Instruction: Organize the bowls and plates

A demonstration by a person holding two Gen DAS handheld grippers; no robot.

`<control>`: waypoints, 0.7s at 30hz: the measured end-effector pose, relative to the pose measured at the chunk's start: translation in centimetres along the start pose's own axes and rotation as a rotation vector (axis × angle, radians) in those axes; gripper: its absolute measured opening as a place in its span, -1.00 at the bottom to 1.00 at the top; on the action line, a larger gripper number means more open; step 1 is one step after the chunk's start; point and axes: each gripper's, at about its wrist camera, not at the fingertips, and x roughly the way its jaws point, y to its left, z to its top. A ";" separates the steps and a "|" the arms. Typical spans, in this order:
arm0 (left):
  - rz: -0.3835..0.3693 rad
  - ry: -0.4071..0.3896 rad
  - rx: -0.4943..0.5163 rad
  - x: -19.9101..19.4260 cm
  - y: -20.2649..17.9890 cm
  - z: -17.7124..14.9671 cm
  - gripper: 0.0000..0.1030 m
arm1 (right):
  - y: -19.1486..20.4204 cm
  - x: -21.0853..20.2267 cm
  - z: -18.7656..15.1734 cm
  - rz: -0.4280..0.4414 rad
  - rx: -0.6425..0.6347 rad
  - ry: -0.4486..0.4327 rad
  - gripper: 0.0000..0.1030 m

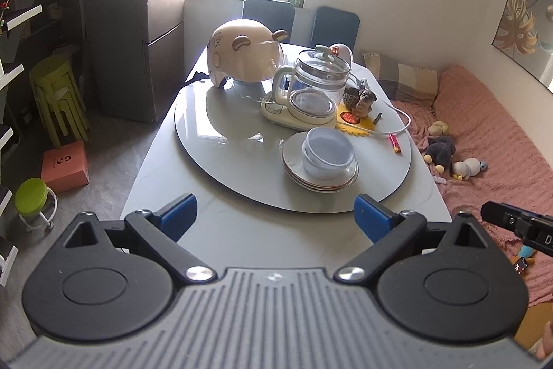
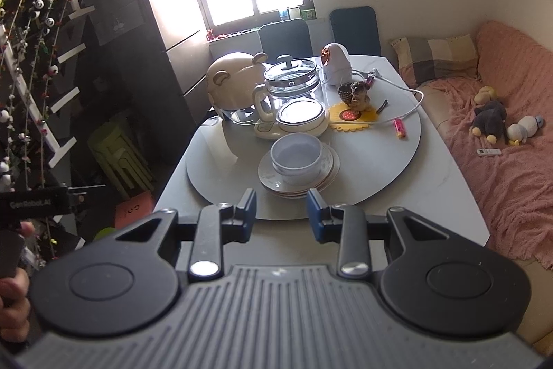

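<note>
White bowls [image 1: 327,154] sit nested on a stack of white plates [image 1: 293,158] with gold rims, on the near right of the round grey turntable [image 1: 221,154]. The same bowls [image 2: 296,154] and plates [image 2: 268,173] show in the right wrist view, just beyond the fingers. My left gripper [image 1: 276,218] is wide open and empty, held above the table's near edge. My right gripper [image 2: 281,213] is partly open and empty, close in front of the plate stack.
A glass kettle [image 1: 316,82] on its base, a cream bear-eared helmet [image 1: 242,56], a small figurine [image 1: 359,99], a yellow coaster [image 1: 352,121] and a lighter [image 1: 395,143] stand on the turntable. A pink sofa [image 1: 494,140] with plush toys lies to the right. Stools [image 1: 57,99] stand to the left.
</note>
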 end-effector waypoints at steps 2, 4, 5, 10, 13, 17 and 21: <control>-0.009 0.000 0.004 -0.2 0.0 0.0 0.92 | 0.0 0.2 0.0 -0.002 -0.004 0.001 -0.07; -0.009 -0.003 0.018 -0.4 0.1 0.0 0.92 | 0.3 0.3 0.1 -0.007 -0.015 -0.004 0.07; -0.006 -0.006 0.024 -0.4 0.0 0.0 0.92 | 0.4 0.2 0.1 -0.009 -0.013 -0.010 0.11; -0.017 0.003 0.021 -0.4 0.2 0.0 0.92 | 0.4 -0.2 -0.1 -0.011 0.000 -0.018 0.30; -0.024 0.002 0.027 -0.3 0.2 0.3 0.92 | -0.1 0.1 0.0 -0.017 0.010 -0.015 0.57; -0.037 0.008 0.034 -0.4 0.1 0.1 0.92 | -0.5 0.1 0.3 -0.029 0.018 -0.033 0.99; -0.047 0.022 0.031 -0.1 0.4 -0.1 0.92 | -0.7 0.0 0.4 -0.041 0.033 -0.056 1.00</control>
